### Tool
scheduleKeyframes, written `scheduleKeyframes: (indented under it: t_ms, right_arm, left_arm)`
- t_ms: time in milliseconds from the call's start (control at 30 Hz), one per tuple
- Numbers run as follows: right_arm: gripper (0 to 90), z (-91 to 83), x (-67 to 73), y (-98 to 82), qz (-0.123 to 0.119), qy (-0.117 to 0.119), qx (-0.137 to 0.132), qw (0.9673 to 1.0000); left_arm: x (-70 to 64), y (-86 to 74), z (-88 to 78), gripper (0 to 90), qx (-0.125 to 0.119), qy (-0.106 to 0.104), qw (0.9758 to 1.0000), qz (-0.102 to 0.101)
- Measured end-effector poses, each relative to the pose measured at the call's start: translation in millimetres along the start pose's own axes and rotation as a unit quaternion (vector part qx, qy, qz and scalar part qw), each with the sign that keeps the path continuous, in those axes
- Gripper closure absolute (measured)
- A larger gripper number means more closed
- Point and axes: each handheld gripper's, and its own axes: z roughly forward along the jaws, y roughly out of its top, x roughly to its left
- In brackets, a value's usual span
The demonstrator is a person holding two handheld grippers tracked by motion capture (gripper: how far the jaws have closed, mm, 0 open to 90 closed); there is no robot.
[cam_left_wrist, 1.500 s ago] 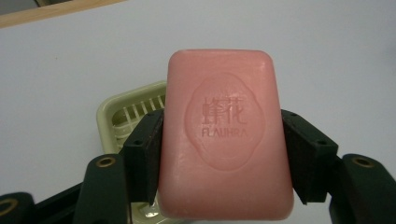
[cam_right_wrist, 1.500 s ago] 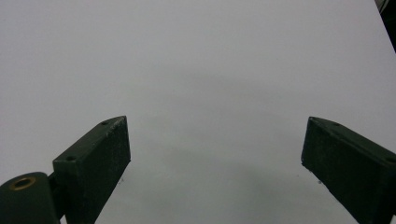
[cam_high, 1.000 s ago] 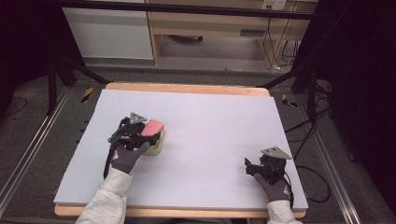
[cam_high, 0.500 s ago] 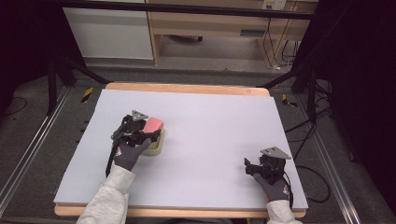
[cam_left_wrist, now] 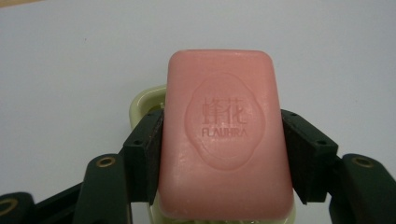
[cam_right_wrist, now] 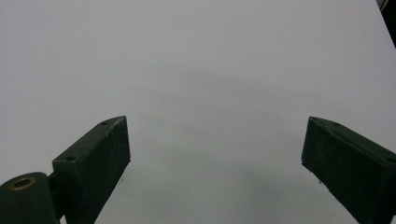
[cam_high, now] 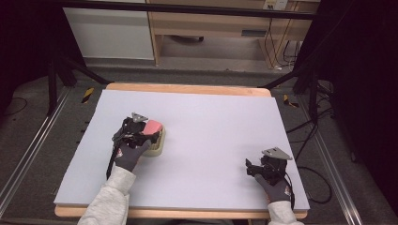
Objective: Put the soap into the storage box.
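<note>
A pink bar of soap (cam_left_wrist: 224,135) stamped FLAUHRA is clamped between both black pads of my left gripper (cam_left_wrist: 223,154). It hangs over a pale yellow-green soap dish (cam_left_wrist: 144,100), whose rim peeks out behind and beneath the bar. In the high view the soap (cam_high: 152,126) and dish (cam_high: 157,146) sit at the table's left, with my left gripper (cam_high: 141,130) on top of them. My right gripper (cam_high: 249,168) rests low near the front right corner, jaws wide apart over bare surface, and my right gripper (cam_right_wrist: 215,163) holds nothing.
The table (cam_high: 211,117) carries a pale lilac sheet with a wooden edge at back and front. Dark stand legs, floor rails and cables flank both sides. A wooden bench stands behind the table.
My left gripper with the soap has shifted only slightly over the dish. The right gripper has stayed put.
</note>
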Motion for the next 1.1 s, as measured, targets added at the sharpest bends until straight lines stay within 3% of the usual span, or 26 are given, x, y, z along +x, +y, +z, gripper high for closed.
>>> scheduleKeyframes:
  t_ms: [500,1100]
  right_arm:
    - [8.2,0.1,-0.1,-0.2,0.000,0.000,0.000,1.0000]
    - [8.1,0.4,0.0,-0.3,-0.001,0.000,0.001,1.0000]
  left_arm:
    - [-0.3,-7.5,12.0,37.0,0.021,0.007,0.9997,0.005]
    - [2.8,-13.9,20.4,37.0,0.034,0.008,0.9994,-0.004]
